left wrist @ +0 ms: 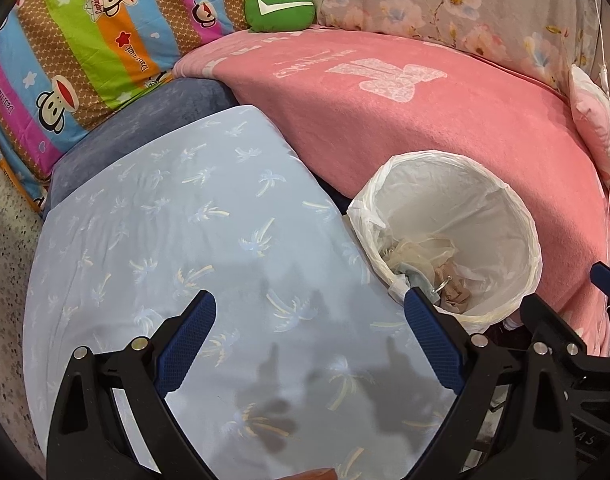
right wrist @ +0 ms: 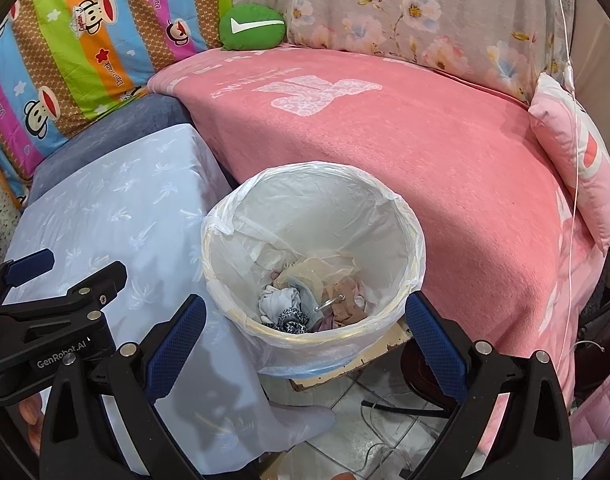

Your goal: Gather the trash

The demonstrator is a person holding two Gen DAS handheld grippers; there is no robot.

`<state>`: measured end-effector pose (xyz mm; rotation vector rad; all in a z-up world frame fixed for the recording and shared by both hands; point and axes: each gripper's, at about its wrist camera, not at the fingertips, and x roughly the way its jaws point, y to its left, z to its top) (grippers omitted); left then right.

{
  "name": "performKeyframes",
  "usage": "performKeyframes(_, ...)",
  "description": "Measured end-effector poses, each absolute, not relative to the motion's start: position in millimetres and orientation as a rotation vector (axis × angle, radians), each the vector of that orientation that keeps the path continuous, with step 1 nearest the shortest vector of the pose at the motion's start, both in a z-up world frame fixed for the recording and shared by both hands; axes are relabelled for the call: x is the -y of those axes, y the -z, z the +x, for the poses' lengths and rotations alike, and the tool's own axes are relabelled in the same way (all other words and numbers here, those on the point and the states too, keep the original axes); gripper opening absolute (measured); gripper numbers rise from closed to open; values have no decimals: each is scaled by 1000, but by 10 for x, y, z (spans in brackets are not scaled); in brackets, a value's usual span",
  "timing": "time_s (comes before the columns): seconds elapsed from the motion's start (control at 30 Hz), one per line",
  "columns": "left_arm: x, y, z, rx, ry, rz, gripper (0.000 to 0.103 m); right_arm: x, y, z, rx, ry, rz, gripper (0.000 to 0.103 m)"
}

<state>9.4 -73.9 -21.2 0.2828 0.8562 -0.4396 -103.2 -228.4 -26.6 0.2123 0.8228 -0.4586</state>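
A round waste bin lined with a white plastic bag [right wrist: 313,264] is seen between the spread jaws of the right gripper [right wrist: 305,328], with crumpled cloth and wrapper scraps [right wrist: 305,296] lying at its bottom. In the left wrist view the bin [left wrist: 457,236] sits beyond the right-hand jaw of the left gripper [left wrist: 311,328], which hangs over a pale blue palm-printed cloth [left wrist: 177,240]. "GenRobot.AI" is read on the left gripper's body. Both pairs of jaws are released wide and nothing is held.
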Motion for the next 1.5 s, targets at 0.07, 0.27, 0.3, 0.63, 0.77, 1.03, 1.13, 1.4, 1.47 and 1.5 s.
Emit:
performKeyframes(0.07,751,219,90,-864,450,283,91,2297,265,-1051,-821,463,217,97)
performKeyframes(0.27,784,226,58,-857,461,288,96,2350,284,-1093,-823,475,224,97)
performKeyframes(0.3,789,226,53,-854,464,290,96,2354,287,-1101,-824,476,224,97)
performKeyframes(0.63,825,237,46,-851,475,295,96,2368,301,-1117,-825,481,225,97)
performKeyframes(0.77,842,238,33,-848,471,299,96,2379,305,-1130,-823,481,226,97)
performKeyframes(1.03,848,232,31,-845,468,288,96,2416,317,-1145,-824,483,232,97)
performKeyframes(1.13,854,226,24,-838,467,288,96,2419,318,-1154,-822,485,234,97)
performKeyframes(1.4,872,226,30,-839,470,277,96,2447,324,-1172,-822,495,242,97)
performKeyframes(1.47,888,224,28,-838,471,277,96,2450,327,-1177,-823,497,242,97)
performKeyframes(1.5,889,225,29,-839,472,274,96,2452,329,-1180,-823,498,244,97)
